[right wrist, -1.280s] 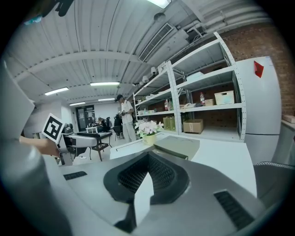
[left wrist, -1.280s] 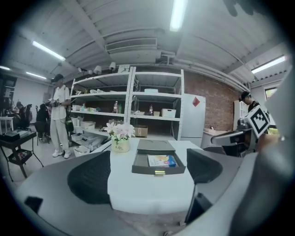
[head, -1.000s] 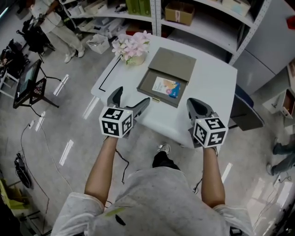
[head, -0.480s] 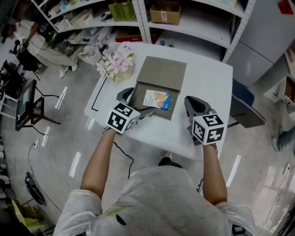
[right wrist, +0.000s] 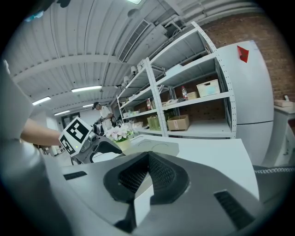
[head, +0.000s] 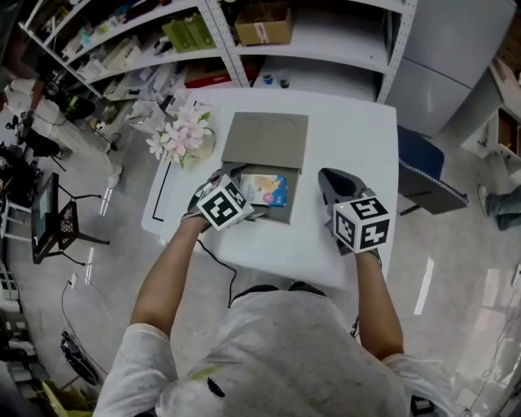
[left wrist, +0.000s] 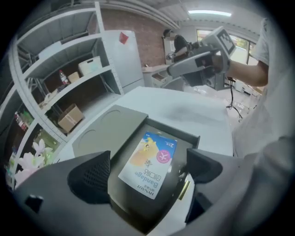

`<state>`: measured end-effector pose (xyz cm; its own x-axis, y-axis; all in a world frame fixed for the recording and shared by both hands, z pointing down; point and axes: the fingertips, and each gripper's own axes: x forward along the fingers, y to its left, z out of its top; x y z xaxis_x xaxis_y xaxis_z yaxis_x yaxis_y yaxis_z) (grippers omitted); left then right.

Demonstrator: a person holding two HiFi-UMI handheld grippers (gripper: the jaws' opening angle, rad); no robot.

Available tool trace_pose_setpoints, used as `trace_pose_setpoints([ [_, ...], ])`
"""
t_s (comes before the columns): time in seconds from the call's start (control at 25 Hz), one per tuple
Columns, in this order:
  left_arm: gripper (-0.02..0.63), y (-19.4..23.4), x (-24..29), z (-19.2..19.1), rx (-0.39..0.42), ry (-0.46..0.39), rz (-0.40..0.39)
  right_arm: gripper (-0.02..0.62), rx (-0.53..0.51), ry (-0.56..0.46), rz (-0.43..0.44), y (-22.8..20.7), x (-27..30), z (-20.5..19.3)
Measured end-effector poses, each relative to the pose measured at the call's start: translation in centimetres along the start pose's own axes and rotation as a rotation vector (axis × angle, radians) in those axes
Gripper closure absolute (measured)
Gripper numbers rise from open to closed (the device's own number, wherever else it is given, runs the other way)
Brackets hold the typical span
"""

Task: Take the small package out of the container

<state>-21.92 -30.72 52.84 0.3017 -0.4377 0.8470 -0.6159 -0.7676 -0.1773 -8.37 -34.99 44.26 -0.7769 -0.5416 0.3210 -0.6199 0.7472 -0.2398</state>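
Observation:
A dark olive box [head: 281,213] lies open on the white table [head: 350,138], its lid [head: 266,140] folded back. Inside lies the small package [head: 265,189], a flat blue and orange bandage pack, also plain in the left gripper view [left wrist: 148,161]. My left gripper [head: 241,197] is open at the box's near left corner. In its own view the left gripper [left wrist: 147,169] has its jaws on either side of the package, just above the box [left wrist: 138,209], without touching it. My right gripper [head: 327,177] hovers over the table right of the box, shut and empty [right wrist: 148,159].
A vase of pink flowers [head: 181,138] stands at the table's left edge beside the box. Metal shelves with a cardboard box [head: 264,24] run behind the table, with a grey cabinet [head: 456,57] at the right. A blue chair [head: 419,175] sits off the right edge.
My left gripper has moved forward from the table's near edge to the open box and now straddles the package. The right gripper has kept its place and stays shut.

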Motion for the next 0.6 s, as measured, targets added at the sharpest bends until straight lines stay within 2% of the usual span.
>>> trace_pose_setpoints([
  [0.24,0.106,-0.1,2.7,-1.0,0.114,0.11,-0.102,0.591,0.005,0.012,-0.028,-1.0,0.0,-0.3],
  [0.6,0.106,-0.6,5.1,-2.0,0.307,0.197,-0.228,0.591,0.025,0.026,-0.101,-1.3,0.5,-0.5],
])
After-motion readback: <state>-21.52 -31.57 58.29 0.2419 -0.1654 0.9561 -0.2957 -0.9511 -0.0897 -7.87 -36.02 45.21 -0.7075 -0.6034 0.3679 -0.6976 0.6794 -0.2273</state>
